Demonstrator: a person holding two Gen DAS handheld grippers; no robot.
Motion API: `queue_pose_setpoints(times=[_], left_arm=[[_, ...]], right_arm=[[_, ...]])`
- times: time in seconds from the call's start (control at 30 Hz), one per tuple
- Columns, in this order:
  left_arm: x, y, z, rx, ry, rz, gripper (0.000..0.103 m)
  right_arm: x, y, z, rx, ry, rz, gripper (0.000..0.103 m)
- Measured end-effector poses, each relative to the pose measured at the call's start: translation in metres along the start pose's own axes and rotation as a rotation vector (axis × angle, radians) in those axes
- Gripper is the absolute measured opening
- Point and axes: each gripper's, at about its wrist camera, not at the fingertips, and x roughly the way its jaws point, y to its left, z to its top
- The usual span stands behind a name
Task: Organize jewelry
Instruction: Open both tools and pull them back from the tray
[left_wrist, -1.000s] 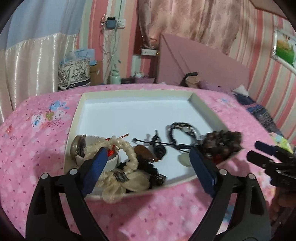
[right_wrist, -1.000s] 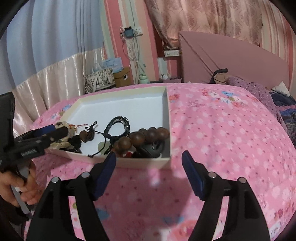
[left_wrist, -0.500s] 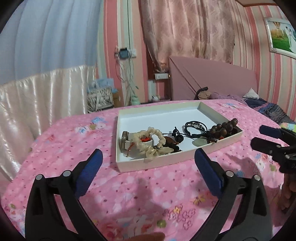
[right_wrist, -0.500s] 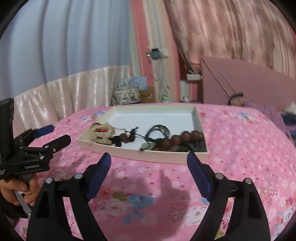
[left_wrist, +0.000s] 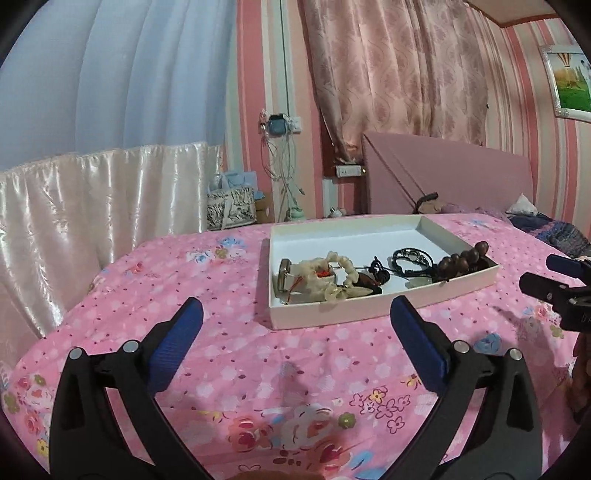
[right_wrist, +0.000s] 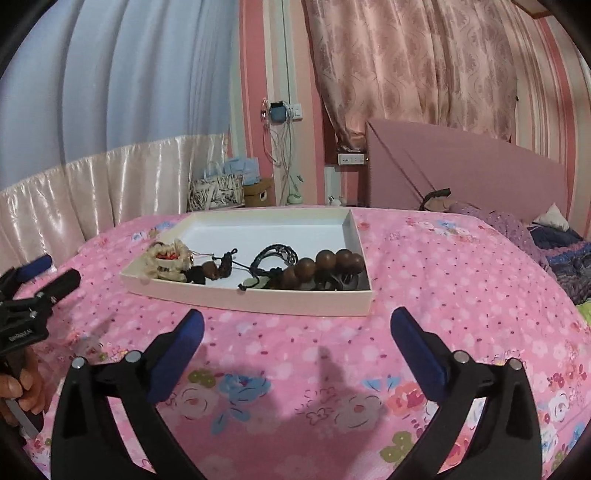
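Both claws have pulled back from the white tray (left_wrist: 384, 314) since a second ago, when the left claw (left_wrist: 295, 321) stood right over the cream bracelet (left_wrist: 332, 273) at the tray's near-left corner; now it hovers over bare pink bedspread (left_wrist: 258, 362), its jaws wide with nothing between them. The right claw (right_wrist: 297, 325) has likewise backed off, and its jaws have just been opening to their full spread, empty as well. All the jewelry lies along the tray's near wall: from the left, the cream bracelet, a dark corded pendant (right_wrist: 218, 269), a black braided bracelet (right_wrist: 275, 256), then the brown wooden beads (right_wrist: 325, 262) crowded into the near-right corner. My reading is that the sorting has paused or ended, with nothing held. The far half of the tray is bare white floor, good room for spreading pieces out. Its low walls call for a lift before any sideways move, and the bedspread around it offers open space on every side.
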Motion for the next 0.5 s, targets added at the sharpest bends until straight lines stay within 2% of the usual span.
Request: queue_pose_setpoints(times=[0.17,0.5], left_arm=[[0.0002,-0.0067,0.0000,0.039,0.007,0.020,0.100],[0.0012,-0.0049,0.0001,0.029,0.006,0.027,0.100]], right_arm=[[-0.0056,0.0062,-0.0018,-0.039,-0.030,-0.013,0.101],[-0.0031,0.0007,-0.0006,-0.009,-0.011,-0.022,0.101]])
